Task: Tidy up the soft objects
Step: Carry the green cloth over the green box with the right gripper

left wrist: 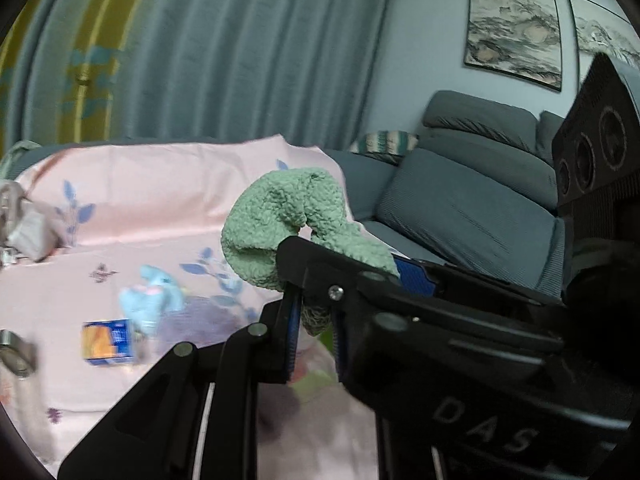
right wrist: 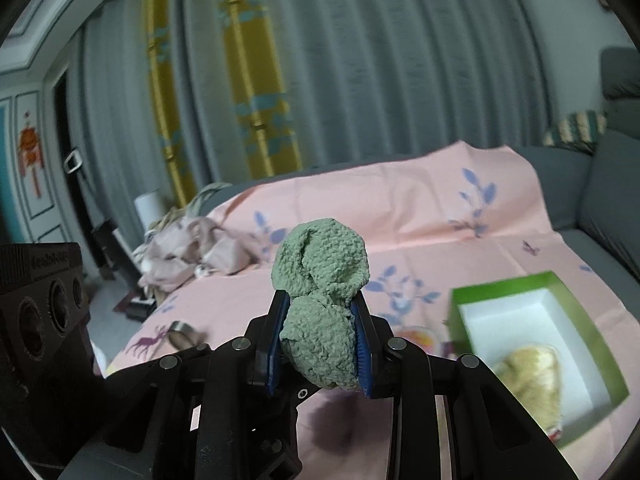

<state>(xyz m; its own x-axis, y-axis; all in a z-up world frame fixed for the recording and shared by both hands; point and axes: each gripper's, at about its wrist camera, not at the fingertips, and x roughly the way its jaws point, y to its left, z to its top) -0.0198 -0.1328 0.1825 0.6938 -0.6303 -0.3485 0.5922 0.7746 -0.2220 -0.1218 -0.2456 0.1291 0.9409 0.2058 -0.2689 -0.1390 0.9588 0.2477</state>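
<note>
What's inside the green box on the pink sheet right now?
Inside the green box, a fluffy yellow soft item lies on the white lining. The right gripper, shut on a green fuzzy sock, covers nothing of it; its near corner runs out of view.

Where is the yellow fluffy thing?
In the right wrist view, the yellow fluffy thing lies inside the green, white-lined box on the pink sheet, lower right.

Blurred blue plush toy [left wrist: 150, 292], yellow item [right wrist: 532, 380] part-hidden in green box [right wrist: 516, 286]
</note>
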